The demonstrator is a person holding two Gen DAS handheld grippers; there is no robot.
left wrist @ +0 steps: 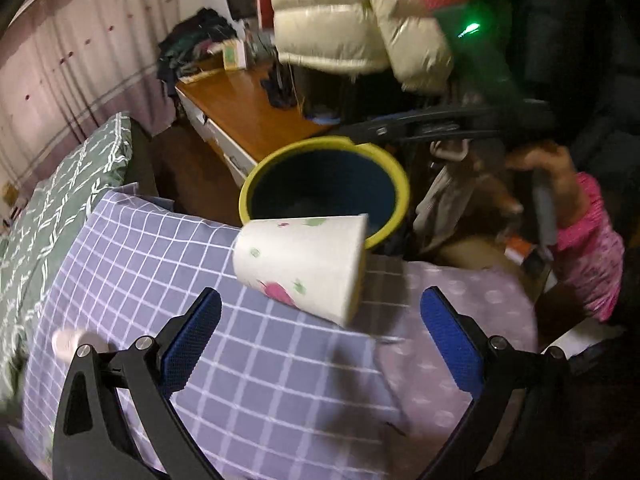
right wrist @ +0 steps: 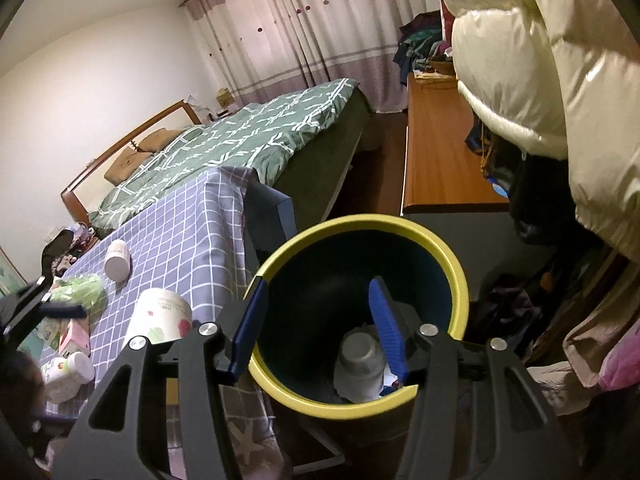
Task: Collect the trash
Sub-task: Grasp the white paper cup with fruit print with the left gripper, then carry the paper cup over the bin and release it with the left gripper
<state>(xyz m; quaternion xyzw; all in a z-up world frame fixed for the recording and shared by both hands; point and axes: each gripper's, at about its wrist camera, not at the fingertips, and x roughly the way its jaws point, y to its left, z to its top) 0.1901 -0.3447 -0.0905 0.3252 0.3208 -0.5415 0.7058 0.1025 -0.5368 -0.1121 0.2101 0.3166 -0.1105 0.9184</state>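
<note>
A white paper cup (left wrist: 302, 266) with pink and green prints lies on its side on the checked cloth, just ahead of my open left gripper (left wrist: 320, 344). Behind it is the yellow-rimmed dark bin (left wrist: 324, 184), held at the table edge. My right gripper (right wrist: 316, 332) is shut on the bin's rim (right wrist: 360, 404), one finger inside and one outside. A white cup (right wrist: 360, 364) lies in the bin. The paper cup also shows in the right wrist view (right wrist: 162, 316), left of the bin.
On the table (right wrist: 192, 236) lie a white bottle (right wrist: 118, 260), a green crumpled bag (right wrist: 80, 286), a pink carton (right wrist: 74, 338) and a small white bottle (right wrist: 66, 372). A bed (right wrist: 248, 136), a wooden desk (right wrist: 440, 152) and hanging puffer jackets (right wrist: 560, 92) surround it.
</note>
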